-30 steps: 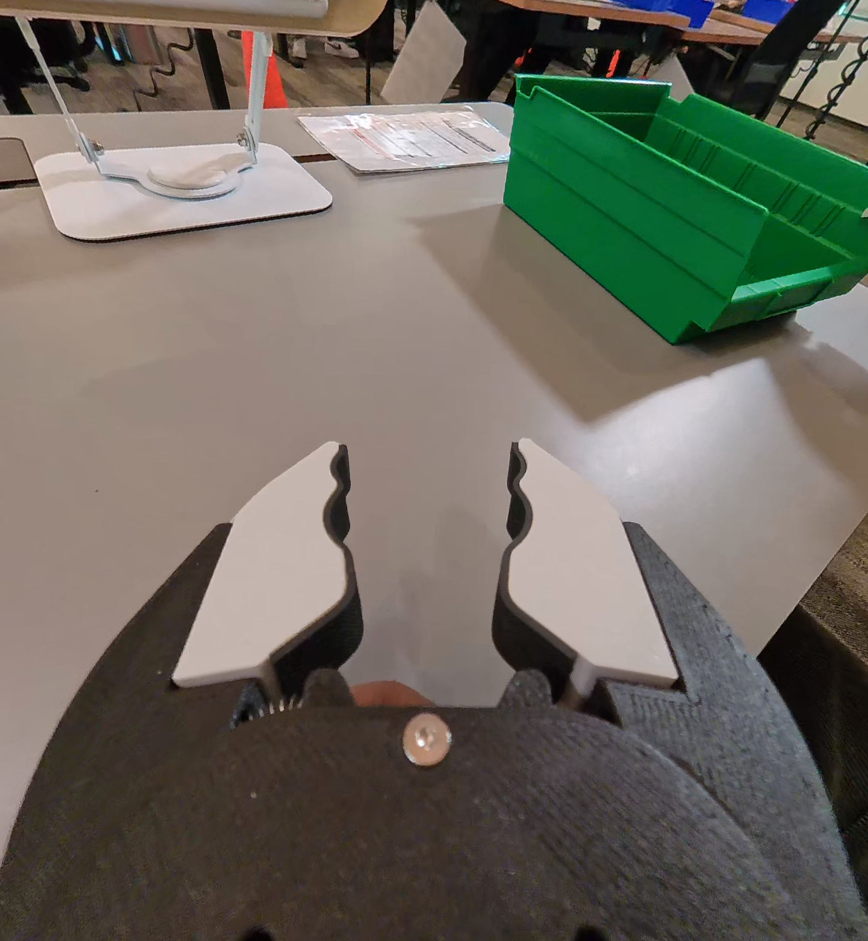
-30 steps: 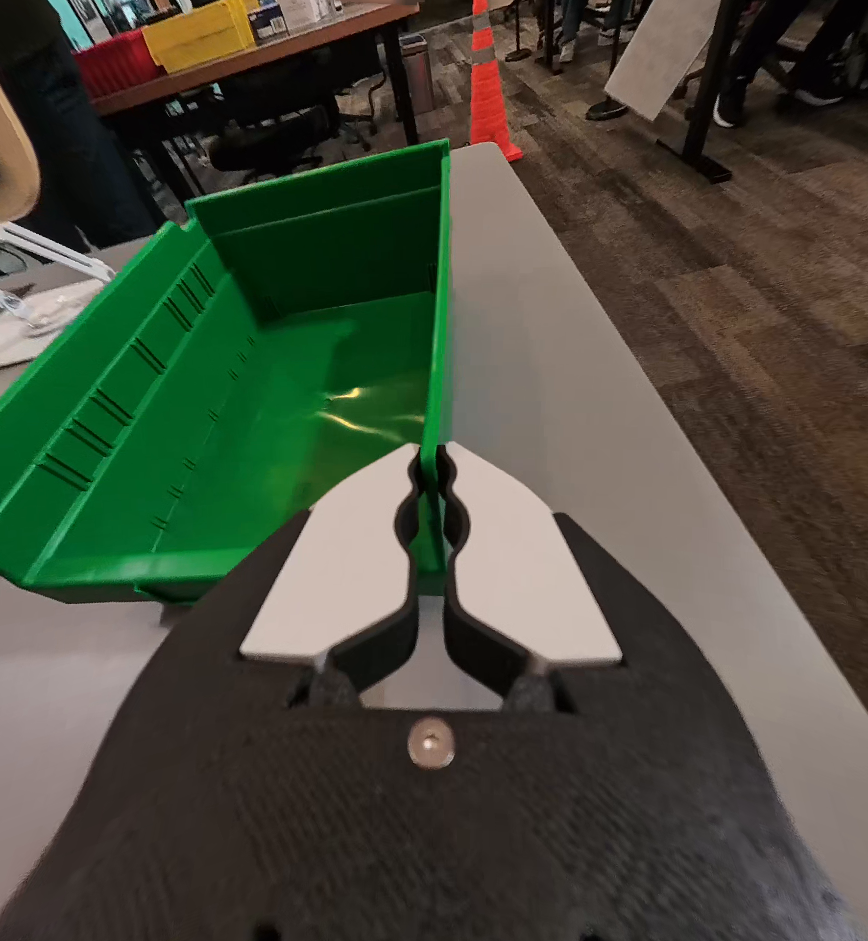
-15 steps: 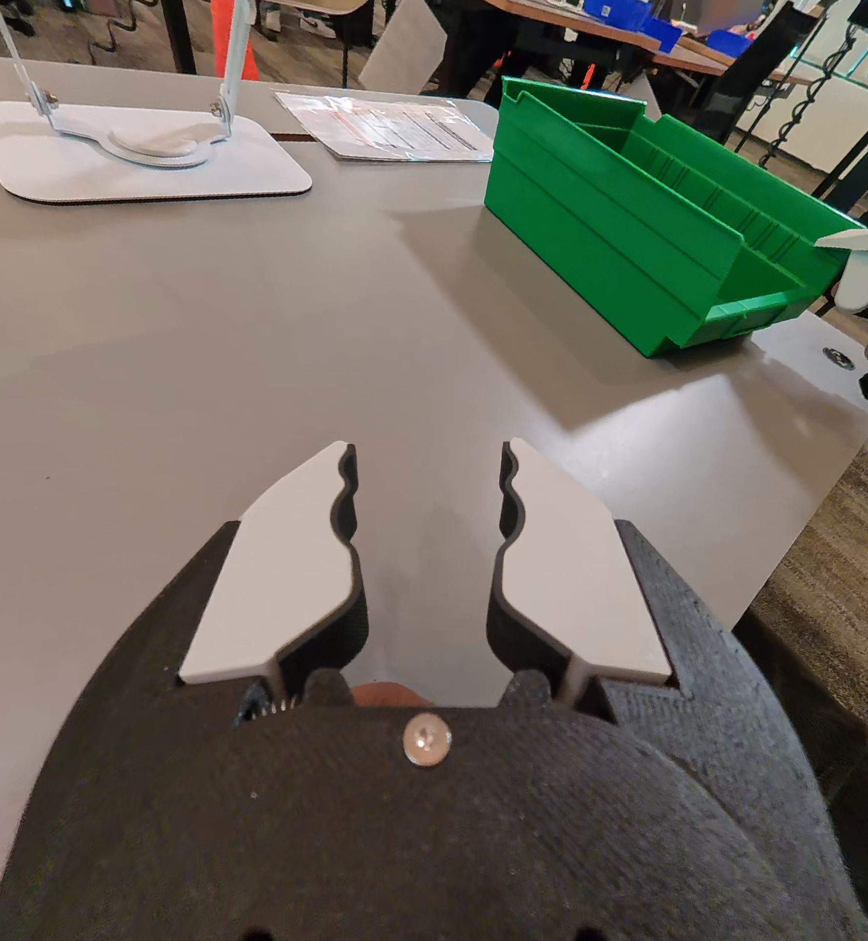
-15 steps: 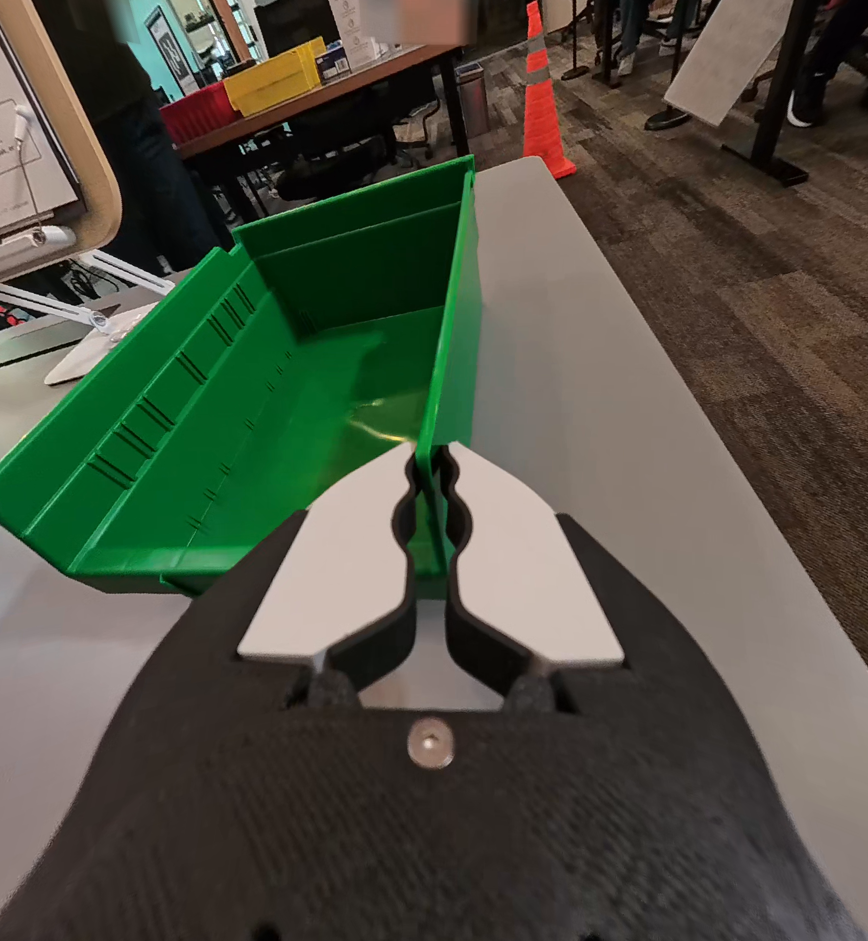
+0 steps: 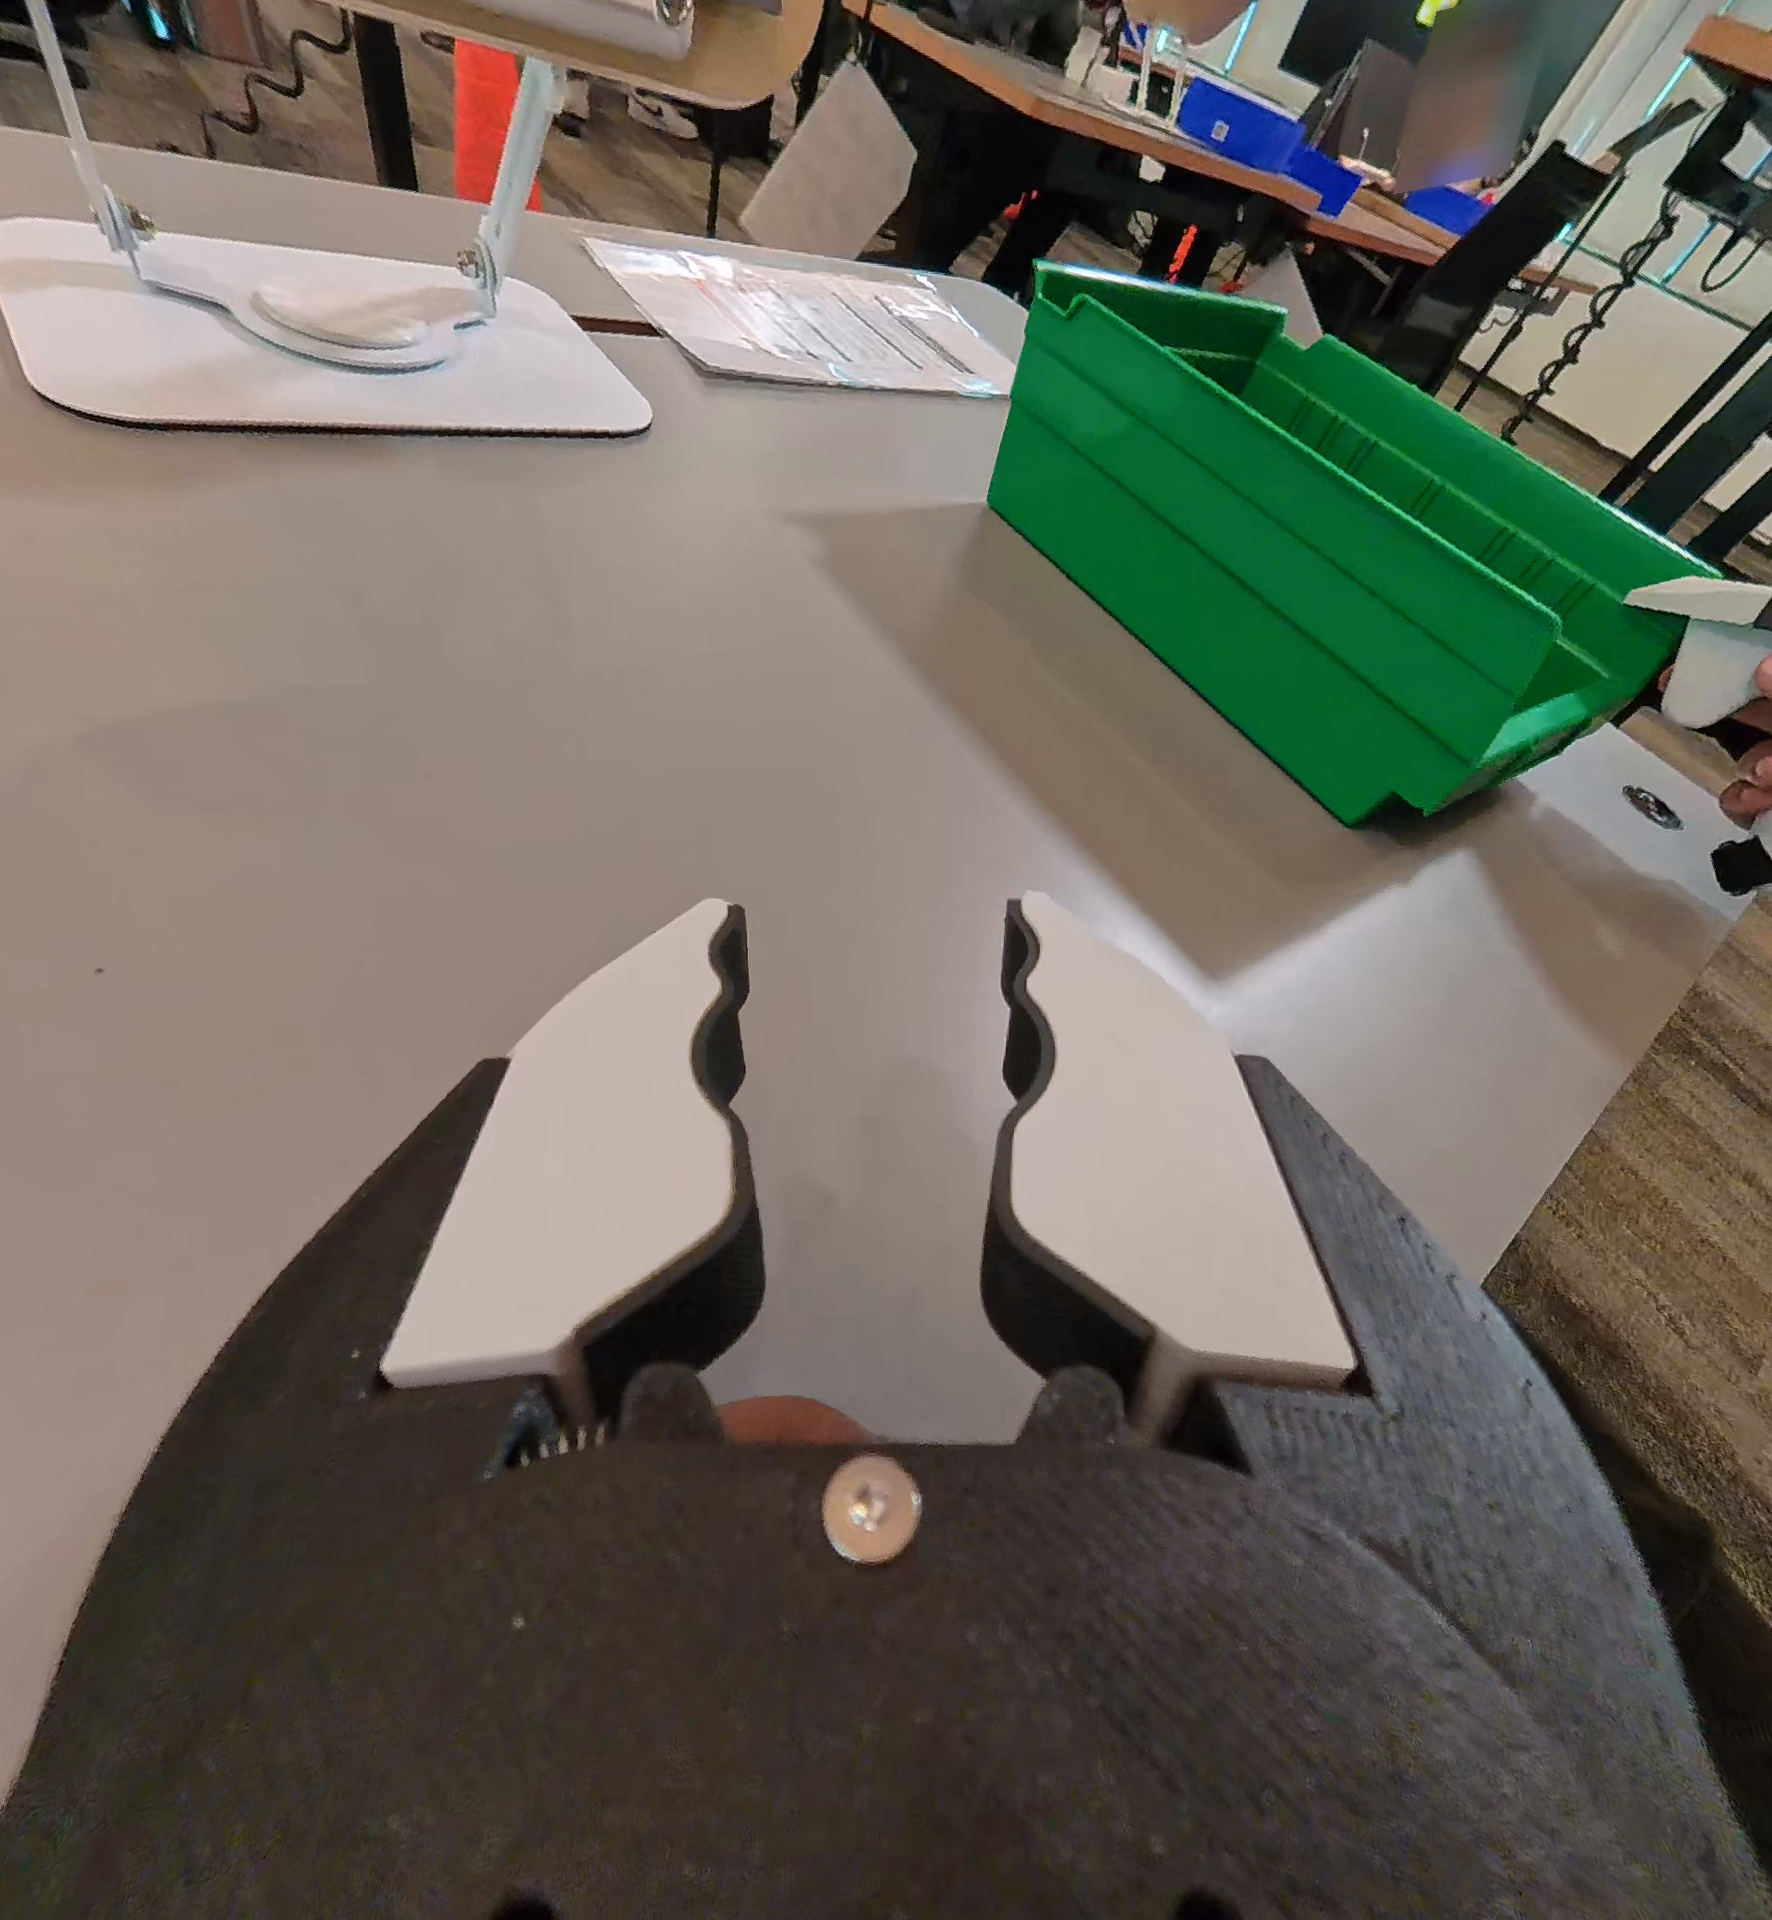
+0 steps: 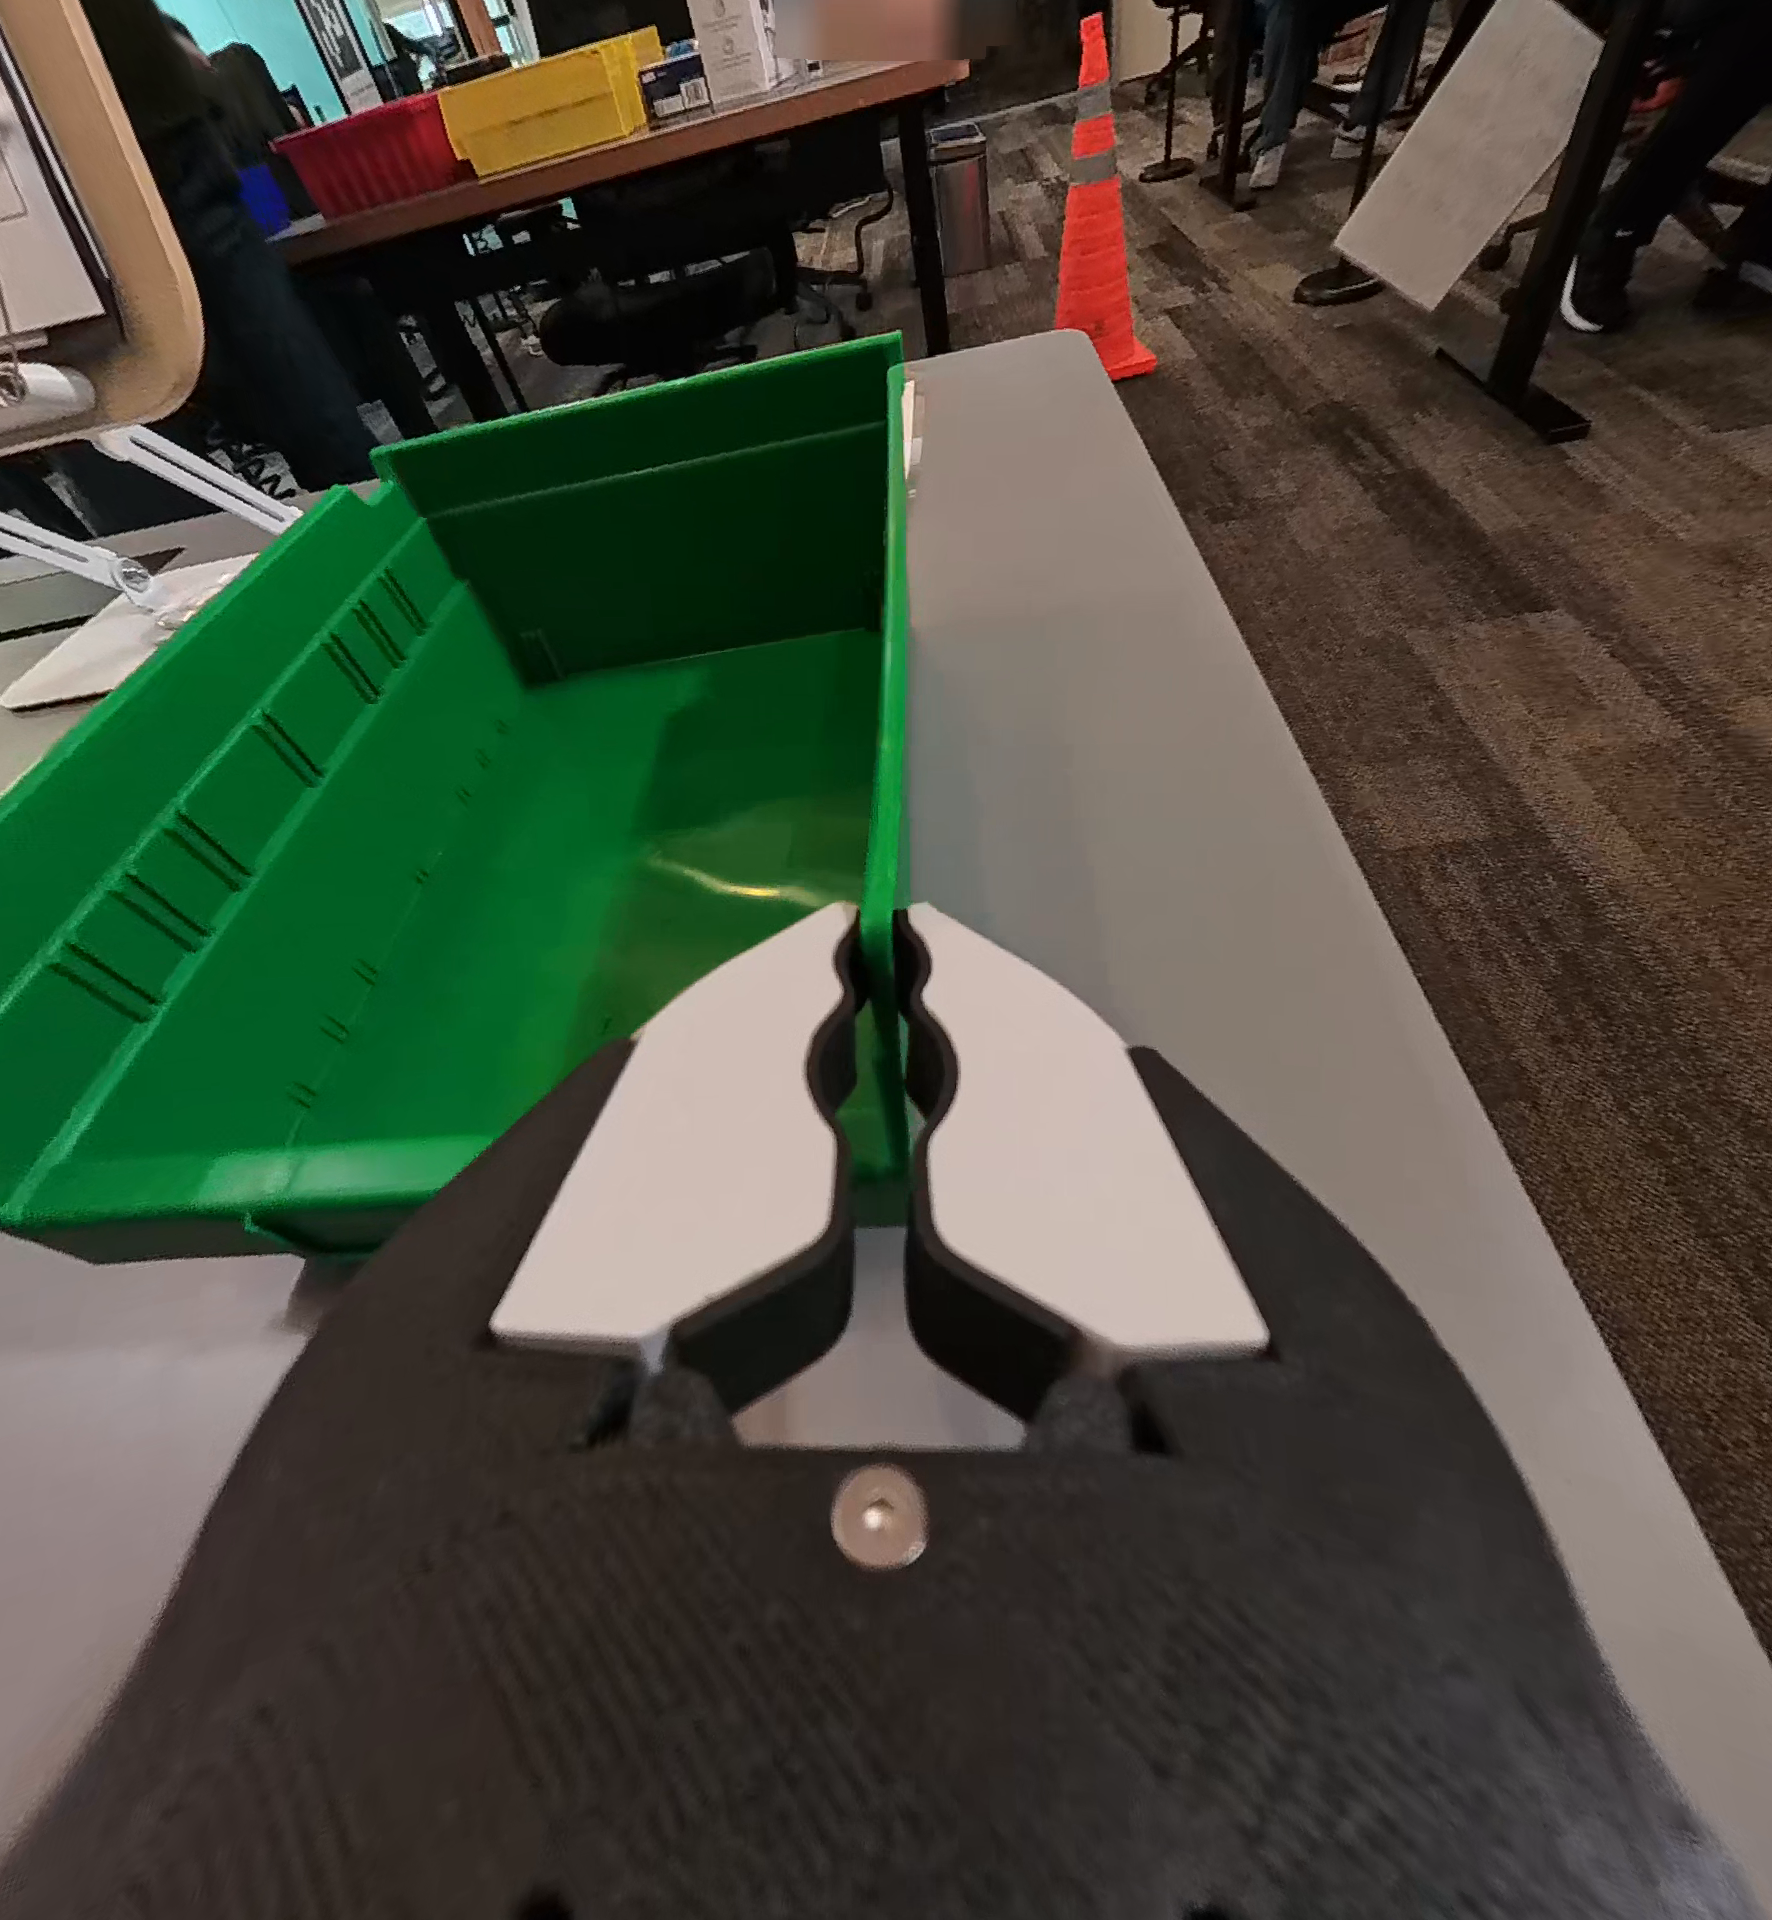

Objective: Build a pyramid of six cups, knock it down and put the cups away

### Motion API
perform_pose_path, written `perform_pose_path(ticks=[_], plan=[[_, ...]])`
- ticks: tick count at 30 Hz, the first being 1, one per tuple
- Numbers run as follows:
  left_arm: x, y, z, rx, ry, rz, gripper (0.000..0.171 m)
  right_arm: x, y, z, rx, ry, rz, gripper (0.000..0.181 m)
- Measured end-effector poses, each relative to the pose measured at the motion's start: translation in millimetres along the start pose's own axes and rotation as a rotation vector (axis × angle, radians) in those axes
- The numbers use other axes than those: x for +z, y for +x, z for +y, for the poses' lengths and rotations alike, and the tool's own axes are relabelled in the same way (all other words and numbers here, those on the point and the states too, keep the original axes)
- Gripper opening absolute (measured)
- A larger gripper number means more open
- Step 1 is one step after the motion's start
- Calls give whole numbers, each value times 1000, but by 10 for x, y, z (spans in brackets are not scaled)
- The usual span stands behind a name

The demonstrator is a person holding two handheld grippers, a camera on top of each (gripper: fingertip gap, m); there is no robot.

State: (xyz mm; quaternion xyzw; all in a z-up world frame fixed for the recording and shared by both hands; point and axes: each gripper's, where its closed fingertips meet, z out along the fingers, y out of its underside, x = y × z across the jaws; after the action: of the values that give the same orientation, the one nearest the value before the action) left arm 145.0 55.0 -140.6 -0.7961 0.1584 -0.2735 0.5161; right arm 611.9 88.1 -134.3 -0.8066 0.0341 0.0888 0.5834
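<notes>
An empty green plastic bin [image 6: 508, 883] stands on the grey table [image 6: 1090, 790], with its near end tilted up off the surface. My right gripper [image 6: 877, 920] is shut on the bin's right side wall near the front corner. In the left wrist view the bin [image 5: 1277, 551] is at the right, with the right gripper [image 5: 1692, 603] and a hand at its near end. My left gripper [image 5: 871, 914] is open and empty, above the bare table [image 5: 342, 727], well left of the bin.
A white stand base [image 5: 310, 343] and a plastic-sleeved sheet [image 5: 809, 322] lie at the table's far side. The table's right edge [image 5: 1609, 1091] drops to carpet. An orange cone [image 6: 1095, 208] and other tables with coloured bins stand beyond.
The right gripper has lifted the bin's near end, tilting it up. The left gripper has pulled back and risen a little, staying open.
</notes>
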Motion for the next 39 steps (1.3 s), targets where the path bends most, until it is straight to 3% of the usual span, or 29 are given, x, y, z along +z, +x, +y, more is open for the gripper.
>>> perform_pose_path(ticks=[13,19,22,25,27,30,33,39], plan=[[-3,-3,-22,-3,11,0,48,-40,0,-42,80,14,-21,10],[-10,-59,-55,21,10,-6,47,-339,36,-517,48,256,33,30],[-66,-240,-185,115,29,-61,47,-554,-43,-802,-112,416,139,30],[-176,-526,-327,169,68,-142,42,-578,-147,-867,-159,468,147,35],[-244,-706,-379,123,85,-166,37,-531,-217,-852,-149,461,109,32],[-330,-948,-450,21,115,-188,36,-644,-464,-990,-233,564,50,8],[-409,-1139,-498,-32,144,-221,36,-682,-705,-1037,-304,609,10,5],[-449,-1207,-536,-83,174,-208,31,-467,-942,-1004,-235,558,-48,70]])
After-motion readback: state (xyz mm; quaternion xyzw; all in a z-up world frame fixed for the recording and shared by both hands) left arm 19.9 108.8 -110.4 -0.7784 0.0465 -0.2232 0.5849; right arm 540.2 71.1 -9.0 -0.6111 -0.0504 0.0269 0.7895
